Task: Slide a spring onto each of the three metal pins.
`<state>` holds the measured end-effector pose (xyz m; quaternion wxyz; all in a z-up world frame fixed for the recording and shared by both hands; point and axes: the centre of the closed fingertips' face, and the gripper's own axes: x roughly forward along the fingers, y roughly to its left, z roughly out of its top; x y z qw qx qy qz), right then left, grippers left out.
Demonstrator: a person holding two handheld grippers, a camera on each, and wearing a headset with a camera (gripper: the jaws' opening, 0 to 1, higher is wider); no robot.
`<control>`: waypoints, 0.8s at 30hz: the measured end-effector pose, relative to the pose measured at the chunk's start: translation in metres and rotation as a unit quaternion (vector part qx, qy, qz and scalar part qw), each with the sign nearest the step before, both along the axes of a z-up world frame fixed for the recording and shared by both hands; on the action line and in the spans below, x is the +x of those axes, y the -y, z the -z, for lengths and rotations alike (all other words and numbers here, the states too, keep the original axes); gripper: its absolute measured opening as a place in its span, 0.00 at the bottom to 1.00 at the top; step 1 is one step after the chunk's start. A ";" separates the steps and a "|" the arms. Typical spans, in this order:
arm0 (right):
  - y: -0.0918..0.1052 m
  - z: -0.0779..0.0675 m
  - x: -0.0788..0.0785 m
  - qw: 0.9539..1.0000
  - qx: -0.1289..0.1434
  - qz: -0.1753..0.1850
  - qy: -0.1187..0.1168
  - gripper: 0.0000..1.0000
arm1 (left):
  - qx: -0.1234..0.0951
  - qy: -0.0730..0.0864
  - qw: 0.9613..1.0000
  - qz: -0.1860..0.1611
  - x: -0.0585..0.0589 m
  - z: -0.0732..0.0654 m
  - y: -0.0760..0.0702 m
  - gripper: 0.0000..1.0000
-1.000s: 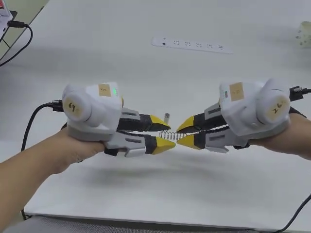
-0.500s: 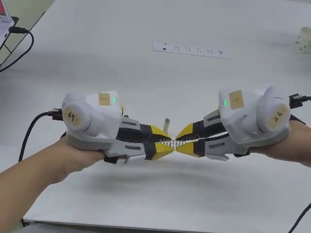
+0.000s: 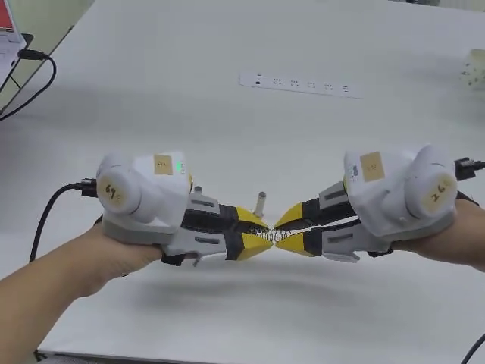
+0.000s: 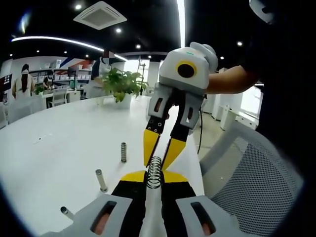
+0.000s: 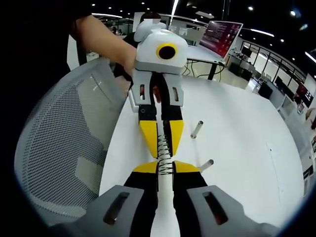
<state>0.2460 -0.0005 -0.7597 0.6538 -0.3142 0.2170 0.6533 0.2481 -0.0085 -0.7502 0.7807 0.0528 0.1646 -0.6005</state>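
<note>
- Two ends of the spring (image 3: 276,234) are clamped above the worktop (image 3: 227,114), one by the left gripper (image 3: 254,241), one by the right gripper (image 3: 292,231).
- Best to free one end first, then line it up with the bare pin (image 3: 260,203) at the spring's 11 o'clock.

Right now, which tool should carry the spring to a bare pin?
Left, probably. The left tool holds most of the small coiled metal spring lengthwise; the right tool only pinches its end. A bare grey metal pin stands near the left tool.

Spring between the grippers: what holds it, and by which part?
The spring is held by its two ends: one pinched in the left gripper, the other in the right gripper.
</note>
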 end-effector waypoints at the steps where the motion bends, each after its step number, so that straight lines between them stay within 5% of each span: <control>1: -0.001 0.000 -0.001 1.000 0.001 -0.001 0.000 0.08 | 0.000 -0.001 1.000 0.001 -0.001 0.000 -0.001 0.03; 24: 0.005 0.004 -0.004 1.000 0.003 -0.004 -0.002 0.12 | 0.001 -0.008 1.000 0.007 -0.003 0.000 0.000 0.02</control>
